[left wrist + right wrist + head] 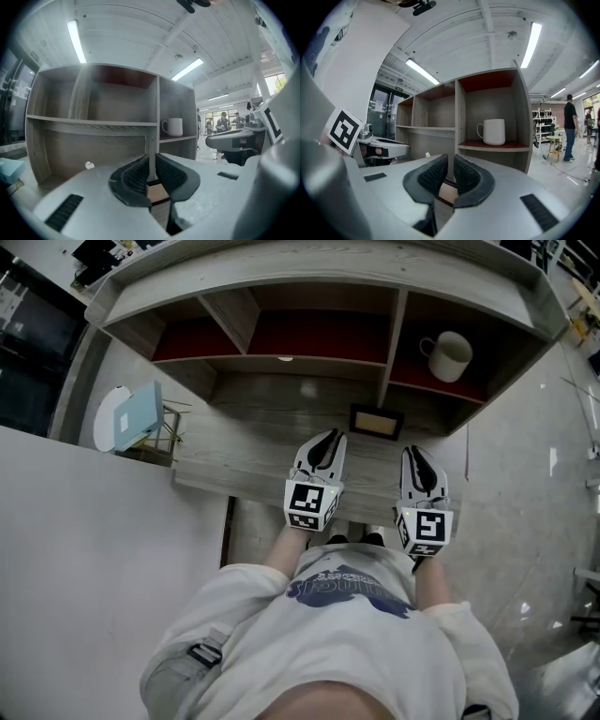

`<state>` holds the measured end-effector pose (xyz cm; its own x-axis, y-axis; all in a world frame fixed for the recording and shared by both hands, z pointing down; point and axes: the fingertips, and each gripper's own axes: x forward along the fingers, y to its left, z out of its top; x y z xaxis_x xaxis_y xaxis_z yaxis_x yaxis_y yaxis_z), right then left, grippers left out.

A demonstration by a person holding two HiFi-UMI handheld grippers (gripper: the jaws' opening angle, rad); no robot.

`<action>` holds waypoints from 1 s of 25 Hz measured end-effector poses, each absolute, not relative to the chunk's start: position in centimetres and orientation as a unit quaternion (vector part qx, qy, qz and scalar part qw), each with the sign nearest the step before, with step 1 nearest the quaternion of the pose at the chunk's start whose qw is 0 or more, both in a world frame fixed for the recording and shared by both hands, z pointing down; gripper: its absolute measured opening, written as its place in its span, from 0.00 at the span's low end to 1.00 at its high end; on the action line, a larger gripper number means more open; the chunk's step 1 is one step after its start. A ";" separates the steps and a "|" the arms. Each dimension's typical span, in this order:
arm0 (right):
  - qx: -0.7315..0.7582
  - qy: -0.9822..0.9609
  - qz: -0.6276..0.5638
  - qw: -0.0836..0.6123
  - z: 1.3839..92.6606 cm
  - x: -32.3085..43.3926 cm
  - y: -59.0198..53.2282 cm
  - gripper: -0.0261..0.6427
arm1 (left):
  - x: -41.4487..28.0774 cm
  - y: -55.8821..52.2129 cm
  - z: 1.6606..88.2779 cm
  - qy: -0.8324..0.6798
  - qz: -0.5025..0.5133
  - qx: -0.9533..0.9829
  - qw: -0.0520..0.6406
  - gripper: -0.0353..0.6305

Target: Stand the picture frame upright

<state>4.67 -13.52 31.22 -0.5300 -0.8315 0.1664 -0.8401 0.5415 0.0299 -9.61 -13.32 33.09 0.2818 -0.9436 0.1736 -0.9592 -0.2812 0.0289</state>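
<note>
Picture frame [376,422] appears to lie flat at the back of the desk [262,442], long side running across, just ahead of and between both grippers. Left gripper [329,437] and right gripper [413,454] hover empty, each with its jaws nearly together and only a slim gap showing.

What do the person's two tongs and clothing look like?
The left tongs and right tongs are pale grey shells with black ribbed pads. Each carries a white cube with black square markers. The person wears a white short-sleeved shirt with a blue print.
</note>
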 end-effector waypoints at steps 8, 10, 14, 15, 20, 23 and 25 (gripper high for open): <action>0.479 -0.874 -0.002 0.084 29.9 5.0 -14.3 0.04 | -9.9 -13.0 31.0 -0.617 0.041 0.785 0.030 0.06; 0.483 -0.872 -0.013 0.085 29.4 5.1 -14.7 0.04 | -9.6 -13.0 30.1 -0.618 0.032 0.785 0.006 0.06; 0.485 -0.871 -0.023 0.073 28.4 5.3 -15.1 0.03 | -8.9 -13.2 28.5 -0.613 0.024 0.789 -0.022 0.06; 0.485 -0.872 -0.024 0.069 28.2 5.3 -15.2 0.03 | -8.9 -13.3 28.4 -0.612 0.025 0.790 -0.025 0.06; 0.481 -0.875 -0.027 0.047 27.3 5.1 -15.2 0.03 | -8.9 -13.7 27.8 -0.610 0.022 0.791 -0.035 0.06; 0.482 -0.875 -0.031 0.044 27.1 5.1 -15.0 0.03 | -8.8 -13.6 27.5 -0.610 0.019 0.791 -0.040 0.06; 0.483 -0.874 -0.036 0.041 26.8 5.0 -14.9 0.03 | -8.8 -13.5 27.2 -0.610 0.017 0.791 -0.045 0.06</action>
